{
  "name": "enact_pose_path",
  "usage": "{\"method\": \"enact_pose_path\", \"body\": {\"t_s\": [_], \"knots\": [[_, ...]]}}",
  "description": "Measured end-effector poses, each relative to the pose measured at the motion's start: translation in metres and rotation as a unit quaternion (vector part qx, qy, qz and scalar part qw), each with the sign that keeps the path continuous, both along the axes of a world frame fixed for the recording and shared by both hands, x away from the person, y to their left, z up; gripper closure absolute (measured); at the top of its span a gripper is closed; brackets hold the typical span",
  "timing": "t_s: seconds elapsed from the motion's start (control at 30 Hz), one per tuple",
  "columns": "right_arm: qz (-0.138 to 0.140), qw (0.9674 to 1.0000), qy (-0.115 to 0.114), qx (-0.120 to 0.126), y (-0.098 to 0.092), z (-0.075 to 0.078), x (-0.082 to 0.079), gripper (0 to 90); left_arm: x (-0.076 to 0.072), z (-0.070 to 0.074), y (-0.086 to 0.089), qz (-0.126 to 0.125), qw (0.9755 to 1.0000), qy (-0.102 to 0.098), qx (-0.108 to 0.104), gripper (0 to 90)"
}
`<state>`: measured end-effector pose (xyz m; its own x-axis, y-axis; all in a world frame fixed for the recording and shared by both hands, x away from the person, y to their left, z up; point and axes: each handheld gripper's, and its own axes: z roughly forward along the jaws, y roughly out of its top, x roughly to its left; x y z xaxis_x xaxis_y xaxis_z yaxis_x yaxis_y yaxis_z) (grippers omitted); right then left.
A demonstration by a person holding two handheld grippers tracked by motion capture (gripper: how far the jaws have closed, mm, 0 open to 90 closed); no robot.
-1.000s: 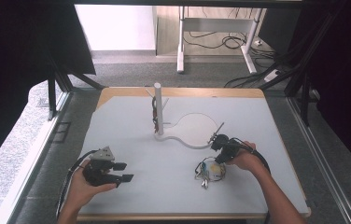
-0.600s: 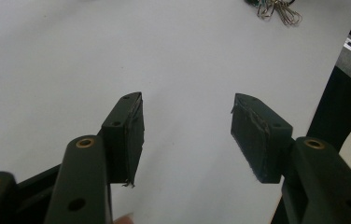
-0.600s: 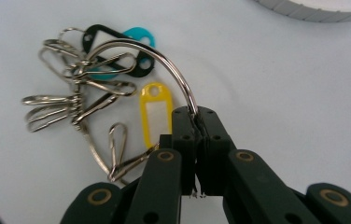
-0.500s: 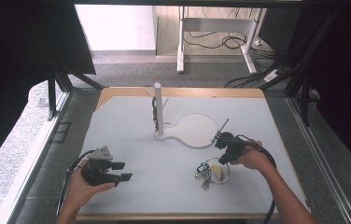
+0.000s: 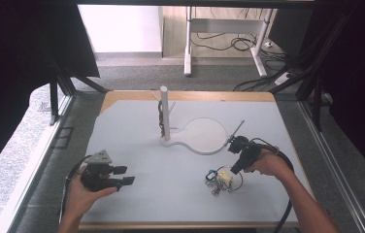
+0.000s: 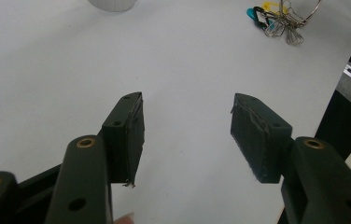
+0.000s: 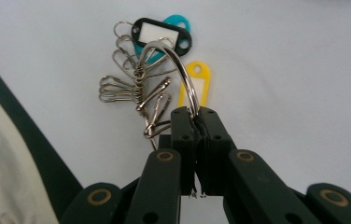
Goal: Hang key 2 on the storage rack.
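right gripper (image 7: 197, 114) clamped on key ring (image 7: 183, 70) | left gripper (image 6: 185, 135) wide, holding nothing

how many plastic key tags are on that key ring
3. In the right gripper view, a black tag sits at the top of the key ring, a teal tag peeks out behind it, and a yellow tag lies right of the ring. More may be hidden.
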<state>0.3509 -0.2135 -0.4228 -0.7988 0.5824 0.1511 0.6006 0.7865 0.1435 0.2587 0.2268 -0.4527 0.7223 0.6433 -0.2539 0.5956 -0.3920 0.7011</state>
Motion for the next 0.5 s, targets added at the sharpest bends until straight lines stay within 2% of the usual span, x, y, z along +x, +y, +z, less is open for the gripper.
{"method": "enact_pose_path", "body": {"t_s": [0.2,0.3,0.5], "knots": [[-0.003,0.9998,0.01,0.014,0.001,0.01,-0.002,86.9,-0.001,0.002,0.003,0.009,0.9999,-0.005,-0.01,45.1],[0.0,0.9996,0.006,0.028,0.002,0.018,-0.002,86.9,-0.001,0.002,0.003,0.01,0.9999,-0.003,-0.014,45.3],[0.003,0.9997,0.003,0.023,0.006,0.032,-0.003,86.8,-0.002,0.003,0.004,0.007,0.9998,-0.003,-0.017,45.3]]}}
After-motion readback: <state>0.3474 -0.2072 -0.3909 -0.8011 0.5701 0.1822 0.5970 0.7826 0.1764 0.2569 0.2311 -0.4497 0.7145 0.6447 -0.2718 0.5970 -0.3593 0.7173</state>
